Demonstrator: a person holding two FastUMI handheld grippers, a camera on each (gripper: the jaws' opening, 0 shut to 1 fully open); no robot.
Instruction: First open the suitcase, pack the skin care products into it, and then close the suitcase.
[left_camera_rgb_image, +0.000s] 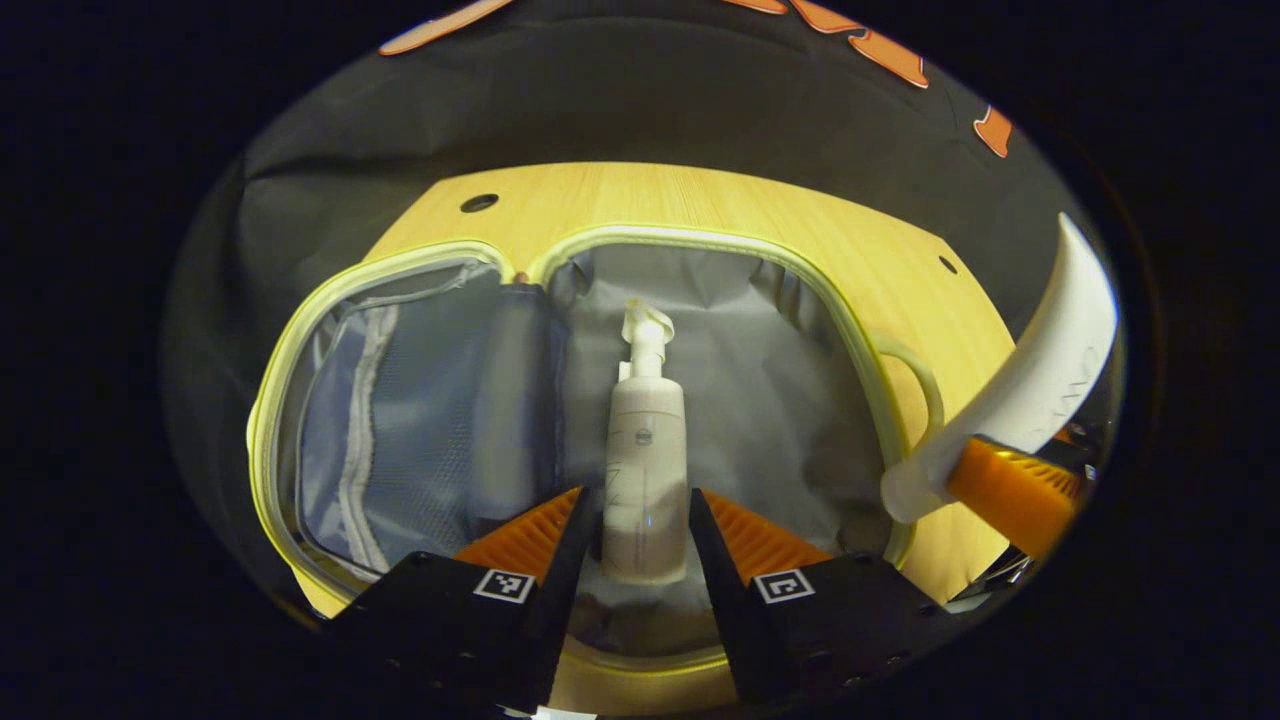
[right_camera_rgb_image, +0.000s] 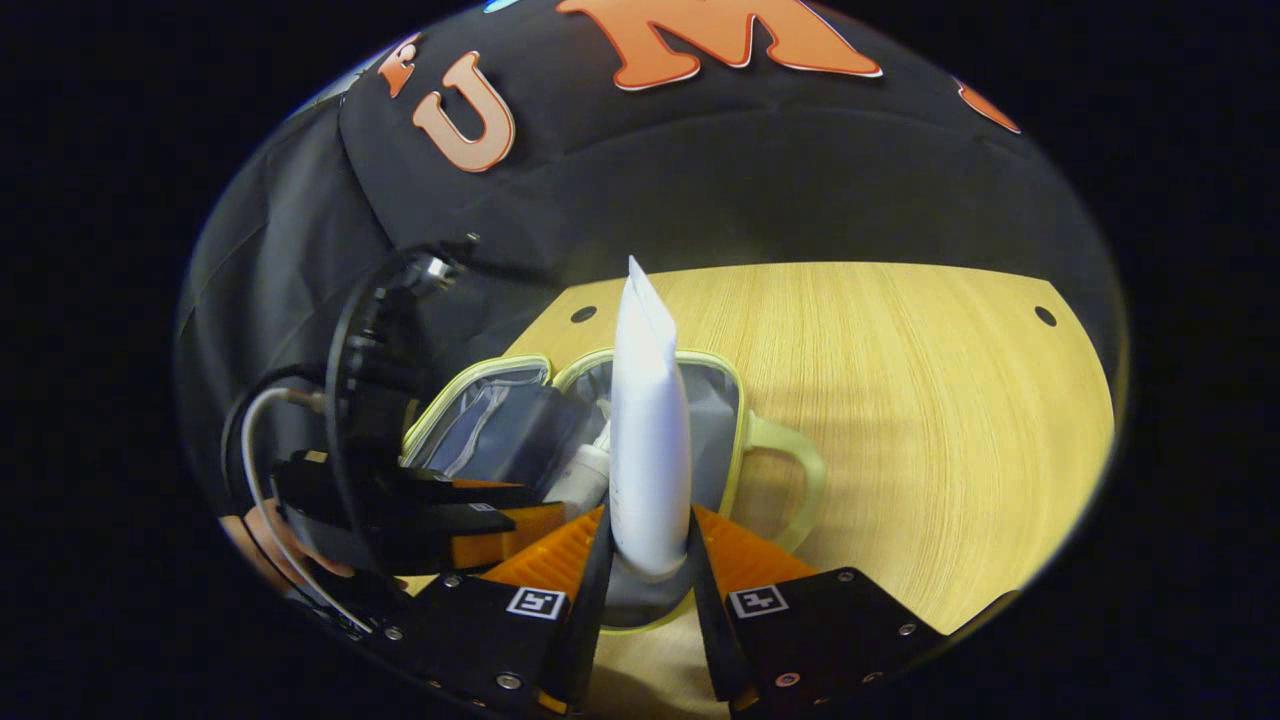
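Note:
The small suitcase (left_camera_rgb_image: 858, 345) lies open on the wooden table (left_camera_rgb_image: 700, 200), yellow-green rim around a grey lining. My left gripper (left_camera_rgb_image: 640, 510) is shut on a white pump bottle (left_camera_rgb_image: 645, 450), which points away over the suitcase's right half, low above the lining. At the right edge of the left gripper view my right gripper (left_camera_rgb_image: 1000, 490) holds a white tube (left_camera_rgb_image: 1045, 370). In the right gripper view my right gripper (right_camera_rgb_image: 648, 545) is shut on the tube (right_camera_rgb_image: 648, 440), upright, in front of the suitcase (right_camera_rgb_image: 738, 440). The left gripper (right_camera_rgb_image: 500, 520) and pump bottle (right_camera_rgb_image: 585, 475) are to its left.
The suitcase's left half has a grey mesh pocket (left_camera_rgb_image: 420, 420). A pale looped handle (right_camera_rgb_image: 800, 480) sticks out on the right side of the suitcase. Bare table (right_camera_rgb_image: 900, 400) spreads to the right. A hand (right_camera_rgb_image: 260, 540) holds the left gripper.

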